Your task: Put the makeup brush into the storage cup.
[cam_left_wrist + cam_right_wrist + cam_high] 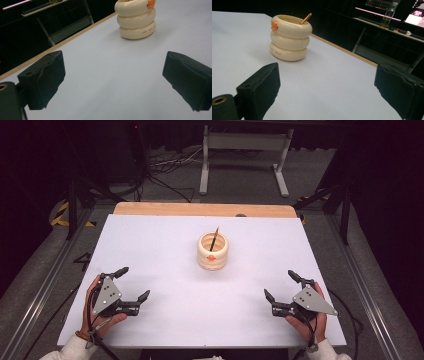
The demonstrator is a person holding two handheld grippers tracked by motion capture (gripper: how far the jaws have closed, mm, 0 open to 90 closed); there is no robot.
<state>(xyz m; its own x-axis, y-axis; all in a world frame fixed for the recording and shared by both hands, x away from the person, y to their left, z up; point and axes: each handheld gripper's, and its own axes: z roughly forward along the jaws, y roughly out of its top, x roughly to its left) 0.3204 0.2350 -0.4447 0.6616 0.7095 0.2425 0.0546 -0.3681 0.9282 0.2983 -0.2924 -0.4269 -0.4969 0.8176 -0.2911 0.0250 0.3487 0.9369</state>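
Holder: a cream ringed pen holder (213, 251) is stood upright near the middle of the tabletop, somewhat toward the far edge, well apart from both grippers; such a central spot can be reached equally from either side.
Pencil: a thin pencil (215, 239) is leaned inside the holder, its upper end tilted out over the rim toward the far edge; it is kept upright by the holder's wall alone, and its protruding end is judged to be the part offered for a grasp.
Orange piece: a small orange fitting (274, 25) is seen on the top ring, on the side turned to the near edge.
Left gripper: the left gripper (133, 284) is held low near the near left corner, jaws spread wide with nothing between them; it is aimed at the holder, as its own view shows.
Right gripper: the right gripper (280, 284) is held near the near right corner, jaws likewise wide apart and empty, pointed inward at the holder.
Judgement: the mirrored, parted poses are read as a ready stance, with no contact made yet.
Tabletop: a white sheet (165, 250) is laid over it, a wooden strip left bare at the far edge.
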